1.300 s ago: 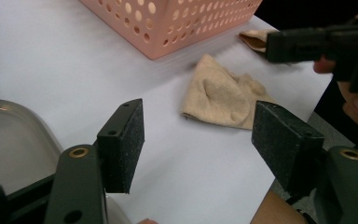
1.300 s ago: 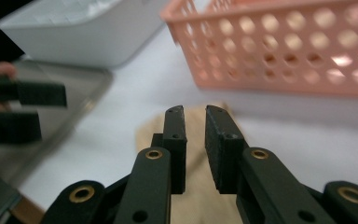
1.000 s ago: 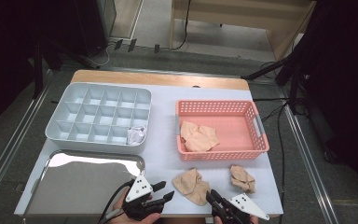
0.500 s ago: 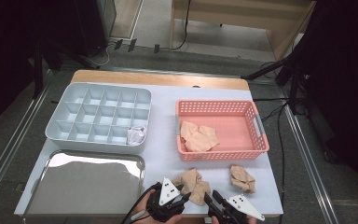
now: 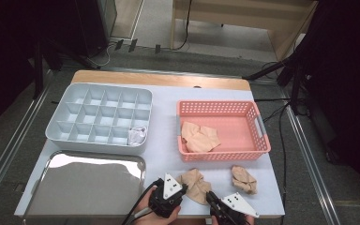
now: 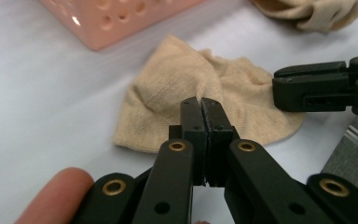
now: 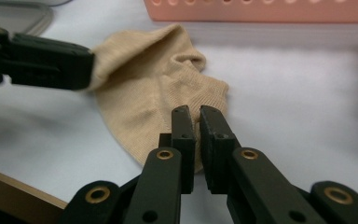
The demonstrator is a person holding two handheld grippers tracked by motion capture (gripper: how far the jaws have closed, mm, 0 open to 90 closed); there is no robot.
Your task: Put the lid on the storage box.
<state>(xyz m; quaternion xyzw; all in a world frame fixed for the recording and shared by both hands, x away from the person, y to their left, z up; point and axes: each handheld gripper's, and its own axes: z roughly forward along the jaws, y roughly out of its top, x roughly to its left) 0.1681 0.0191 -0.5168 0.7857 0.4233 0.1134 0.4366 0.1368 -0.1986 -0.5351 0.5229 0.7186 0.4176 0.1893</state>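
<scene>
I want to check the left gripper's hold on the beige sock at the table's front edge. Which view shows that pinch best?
The left gripper view: the left gripper has just closed on a raised fold of the beige sock, seen close up. The right gripper view shows it clamped at the sock's far edge; the high view shows it small, beside the sock.

Left gripper point(image 5: 182, 183): black body, carrying a white three-cornered plate on top dotted with small dark marks; a black cable is trailing from its rear. Two black jaws point(image 6: 200, 122) are showing matte, blocky pads, small recessed screws near the tips and brass-coloured rivets at the link joints. A bare fingertip point(image 6: 58, 193) is showing beside the linkage.

Right gripper point(image 5: 209, 198): same black build, wearing a white three-cornered plate with dark dots. Its jaws point(image 7: 196, 135) are showing flat rectangular pads, tiny screw holes, brass-ringed pivots and angled black link arms.
</scene>
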